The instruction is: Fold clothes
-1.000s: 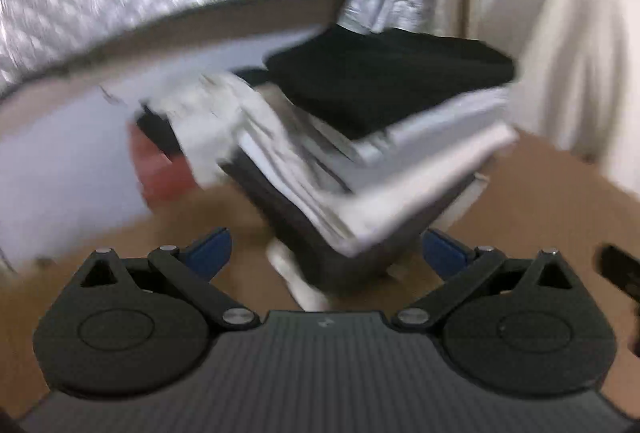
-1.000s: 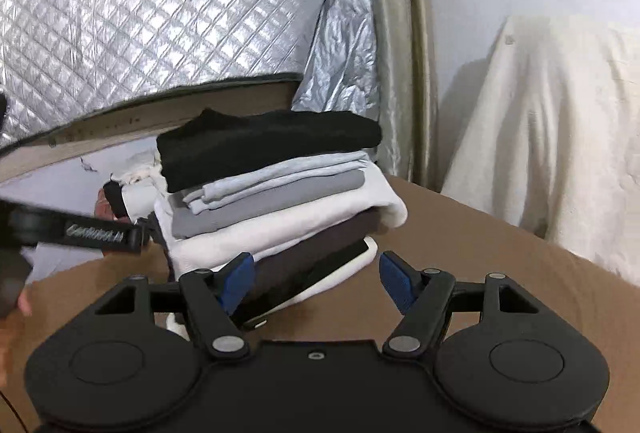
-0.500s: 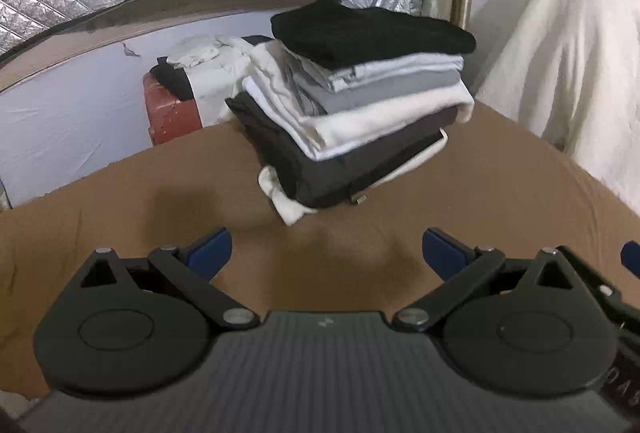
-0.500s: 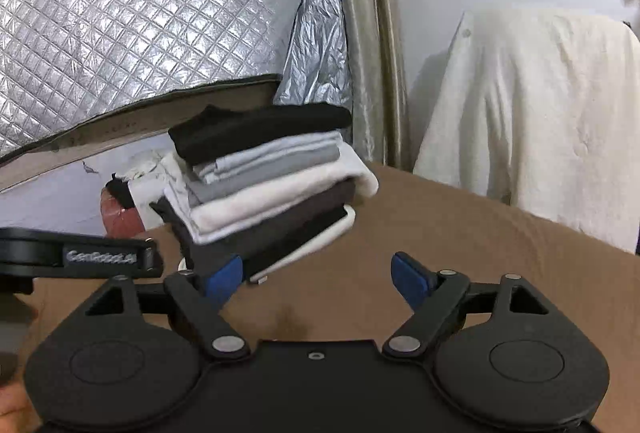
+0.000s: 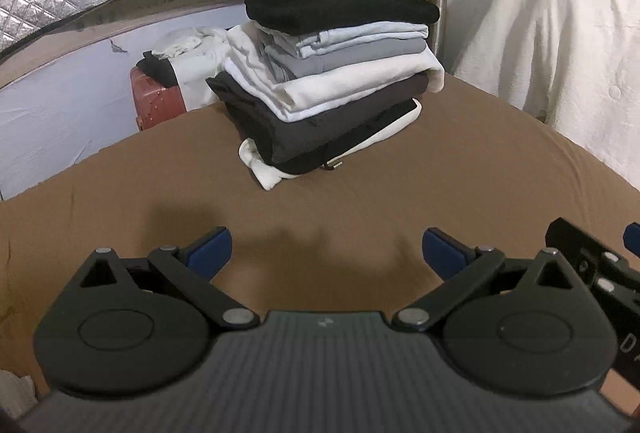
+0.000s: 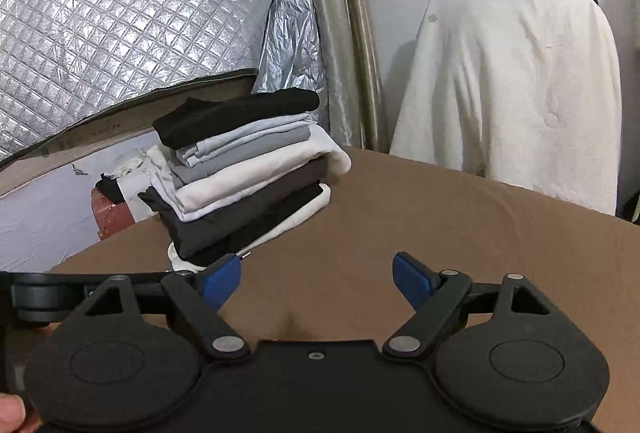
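Quilted silver foil sheeting [image 6: 120,25] hangs behind a bed covered by a smooth brown sheet [image 5: 360,201], and a cream cloth [image 6: 516,93] is draped over something at the far right, against a pale wall. On the far part of the sheet sits the stack of folded clothes [image 5: 332,85], near the bed's far edge and well apart from both tools. From the top down it reads as a black knit piece, two pale grey pieces, a thick white one, dark charcoal layers and a white garment at the bottom whose corner pokes out toward the camera. The edges line up only loosely; the pile leans a little and the lower layers stick out on the near side, though it looks stable. Beyond the bed, a red suitcase [image 5: 158,99] carries some loose black and white fabric, which may be unfolded laundry, though I cannot tell for sure. Judging from this, most of the folding looks done: several garments are stacked, and no garment lies spread on the sheet in front. The left tongs [image 5: 326,247] are released, blue pads wide apart with only bare sheet between them. The right tongs [image 6: 316,277] likewise stand spread and empty, holding nothing. What remains is probably to fetch another piece, if any is left, or to tidy the pile.
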### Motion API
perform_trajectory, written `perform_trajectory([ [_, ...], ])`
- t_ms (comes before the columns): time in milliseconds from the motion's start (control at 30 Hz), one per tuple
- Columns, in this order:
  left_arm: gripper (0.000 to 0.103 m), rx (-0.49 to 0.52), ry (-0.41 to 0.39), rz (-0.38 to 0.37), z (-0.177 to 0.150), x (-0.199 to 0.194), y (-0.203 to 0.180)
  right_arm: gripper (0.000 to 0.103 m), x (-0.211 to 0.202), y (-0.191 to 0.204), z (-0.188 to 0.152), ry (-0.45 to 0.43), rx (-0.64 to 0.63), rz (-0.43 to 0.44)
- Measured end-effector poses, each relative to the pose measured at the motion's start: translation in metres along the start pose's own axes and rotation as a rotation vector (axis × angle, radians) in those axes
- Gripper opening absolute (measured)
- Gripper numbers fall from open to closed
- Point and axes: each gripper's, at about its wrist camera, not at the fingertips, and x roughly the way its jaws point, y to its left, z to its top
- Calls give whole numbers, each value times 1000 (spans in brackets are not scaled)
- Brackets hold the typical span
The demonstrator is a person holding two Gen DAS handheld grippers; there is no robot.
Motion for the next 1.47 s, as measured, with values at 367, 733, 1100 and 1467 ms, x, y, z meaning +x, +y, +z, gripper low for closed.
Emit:
perform_trajectory([
  [367, 103, 15, -15, 50, -2, -3, -2, 87, -1, -1, -1, 7, -1, 12],
  [733, 103, 39, -20, 62, -7, -2, -9, 89, -4, 1, -3, -22, 2, 51],
  [1100, 103, 88, -63, 124, -9, -9, -16, 89, -4, 1, -2, -19, 7, 53],
  [1467, 103, 95, -41, 127, -8, -12, -17, 89, -9, 0, 0, -26, 4, 49],
])
